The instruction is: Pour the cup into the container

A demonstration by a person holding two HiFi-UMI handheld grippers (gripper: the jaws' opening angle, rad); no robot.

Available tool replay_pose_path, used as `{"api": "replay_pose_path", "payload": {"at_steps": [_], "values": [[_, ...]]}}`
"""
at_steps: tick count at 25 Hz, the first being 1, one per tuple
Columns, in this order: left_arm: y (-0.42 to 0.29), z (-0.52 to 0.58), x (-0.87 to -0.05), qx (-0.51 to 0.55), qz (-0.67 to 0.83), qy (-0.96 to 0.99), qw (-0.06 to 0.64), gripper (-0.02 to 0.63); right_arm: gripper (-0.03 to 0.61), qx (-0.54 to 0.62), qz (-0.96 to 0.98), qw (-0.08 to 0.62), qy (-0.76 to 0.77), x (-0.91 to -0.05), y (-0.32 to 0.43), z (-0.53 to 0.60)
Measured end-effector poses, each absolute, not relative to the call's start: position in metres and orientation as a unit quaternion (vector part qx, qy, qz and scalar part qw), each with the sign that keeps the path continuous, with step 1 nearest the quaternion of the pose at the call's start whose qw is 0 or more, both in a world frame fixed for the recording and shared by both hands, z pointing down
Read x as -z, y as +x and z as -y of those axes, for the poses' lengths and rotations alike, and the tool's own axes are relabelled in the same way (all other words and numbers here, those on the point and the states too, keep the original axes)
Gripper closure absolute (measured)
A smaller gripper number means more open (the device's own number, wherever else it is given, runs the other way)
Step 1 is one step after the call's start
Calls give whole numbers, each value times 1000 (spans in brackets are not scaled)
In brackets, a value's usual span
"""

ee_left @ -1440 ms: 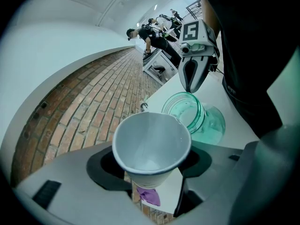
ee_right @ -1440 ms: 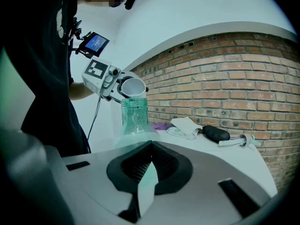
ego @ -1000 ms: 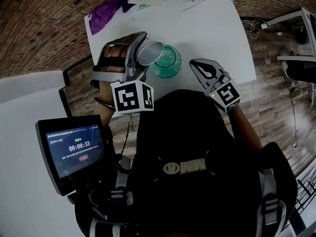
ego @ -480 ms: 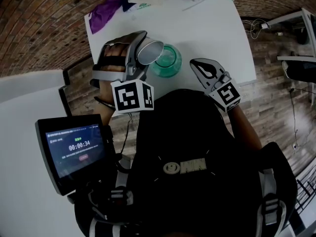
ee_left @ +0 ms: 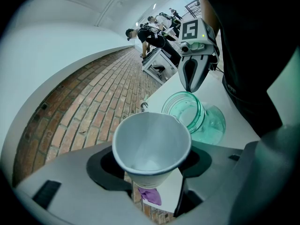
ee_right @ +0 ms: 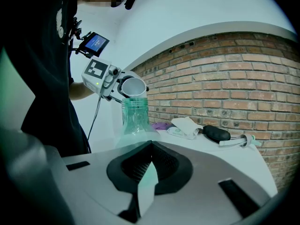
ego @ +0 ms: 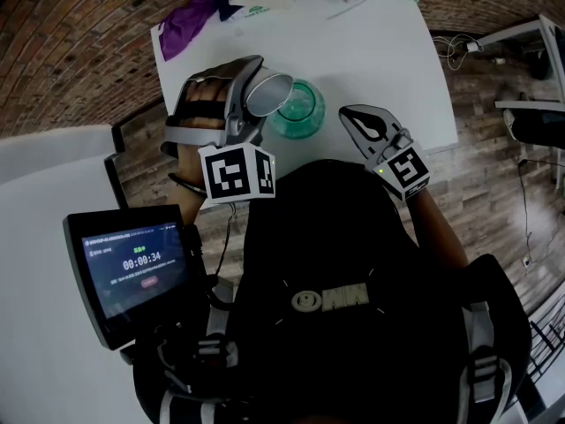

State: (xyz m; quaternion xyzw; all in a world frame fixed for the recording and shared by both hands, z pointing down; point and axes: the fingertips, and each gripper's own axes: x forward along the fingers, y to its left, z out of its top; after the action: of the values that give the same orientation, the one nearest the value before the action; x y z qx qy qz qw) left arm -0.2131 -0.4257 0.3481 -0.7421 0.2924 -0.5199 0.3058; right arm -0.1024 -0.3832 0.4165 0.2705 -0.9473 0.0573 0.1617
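The left gripper (ego: 249,104) has its jaws partly open and clamped on either side of a white paper cup (ee_left: 151,144), gripping it low on the body so that the rim stands clear of the fingers. The cup is tipped far off upright. In the left gripper view its mouth faces back along the jaws, and in the right gripper view the same mouth shows as an open oval turned toward the person. Just past the cup's rim, on the right gripper's side, stands the green see-through container (ego: 300,110). It is a wide-mouthed jar, upright on the white table (ego: 380,51), close to the table's near edge. From the right gripper view the cup sits directly above the jar's neck, its lower lip at or just over the opening; whether rim and neck touch cannot be told. The inside of the cup looks pale and nearly bare, so I judge the pour to be at or near its end, though no view shows what lies in the jar. The coming move turns on keeping that lip over the jar's mouth as the cup swings about its tilted axis. The right gripper (ego: 353,119) hovers on the jar's other side with its jaws closed on nothing, close by yet apart from the jar.
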Motion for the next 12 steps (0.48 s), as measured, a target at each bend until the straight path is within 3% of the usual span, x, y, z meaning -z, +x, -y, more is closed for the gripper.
{"api": "replay_pose_path", "payload": {"at_steps": [12], "values": [[-213,426,-348,521,-293,-742,305,311,574,-58,948,163,268,-417,-103,383]]}}
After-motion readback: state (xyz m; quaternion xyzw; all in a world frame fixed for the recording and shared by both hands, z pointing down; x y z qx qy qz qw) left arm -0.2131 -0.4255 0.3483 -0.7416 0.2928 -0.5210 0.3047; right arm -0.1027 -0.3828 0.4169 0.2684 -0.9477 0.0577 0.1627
